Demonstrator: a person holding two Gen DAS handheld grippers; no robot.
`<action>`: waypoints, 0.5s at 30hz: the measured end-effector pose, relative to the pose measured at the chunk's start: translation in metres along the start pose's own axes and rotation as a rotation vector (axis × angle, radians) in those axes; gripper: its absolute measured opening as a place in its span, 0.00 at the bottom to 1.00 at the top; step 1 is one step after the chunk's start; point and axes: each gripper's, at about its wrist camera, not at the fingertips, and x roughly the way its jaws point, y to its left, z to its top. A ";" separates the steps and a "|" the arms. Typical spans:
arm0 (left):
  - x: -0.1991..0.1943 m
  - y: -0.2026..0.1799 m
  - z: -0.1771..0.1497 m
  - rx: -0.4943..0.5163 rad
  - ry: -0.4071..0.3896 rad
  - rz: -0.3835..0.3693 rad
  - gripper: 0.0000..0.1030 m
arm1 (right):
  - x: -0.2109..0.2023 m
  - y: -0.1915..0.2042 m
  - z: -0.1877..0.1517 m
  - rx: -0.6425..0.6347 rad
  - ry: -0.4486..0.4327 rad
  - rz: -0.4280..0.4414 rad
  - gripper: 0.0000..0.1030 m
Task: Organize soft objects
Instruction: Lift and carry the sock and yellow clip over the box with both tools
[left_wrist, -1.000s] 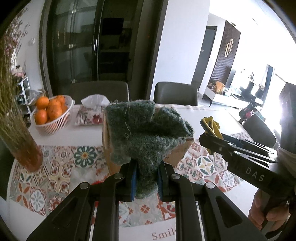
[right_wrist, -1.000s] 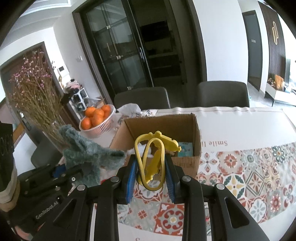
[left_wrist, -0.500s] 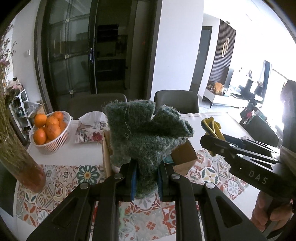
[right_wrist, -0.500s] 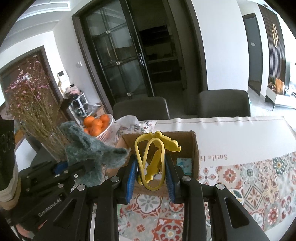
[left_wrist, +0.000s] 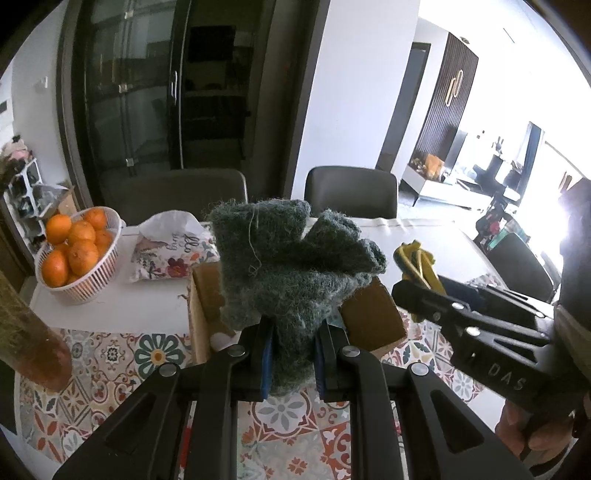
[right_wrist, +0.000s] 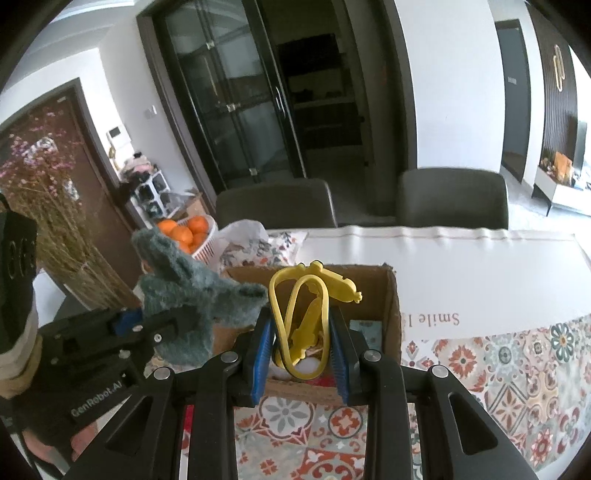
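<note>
Clamping a fuzzy grey-green glove (left_wrist: 291, 258) between its blue pads, the left gripper (left_wrist: 291, 354) holds it raised in front of an open cardboard box (right_wrist: 392, 306) on the patterned tablecloth (right_wrist: 517, 369). Just to its right, the right gripper (right_wrist: 301, 350) pinches a yellow rubbery toy (right_wrist: 306, 317) upright, in front of the same box. A basket of oranges (left_wrist: 79, 254) sits far left.
</note>
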 end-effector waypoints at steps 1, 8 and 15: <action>0.005 0.001 0.001 0.000 0.012 -0.004 0.18 | 0.006 -0.002 0.000 -0.002 0.017 0.000 0.30; 0.043 0.010 0.004 -0.010 0.128 -0.037 0.18 | 0.040 -0.014 0.001 0.004 0.107 -0.014 0.29; 0.075 0.009 0.001 -0.010 0.272 -0.087 0.18 | 0.065 -0.026 -0.002 0.001 0.183 -0.022 0.30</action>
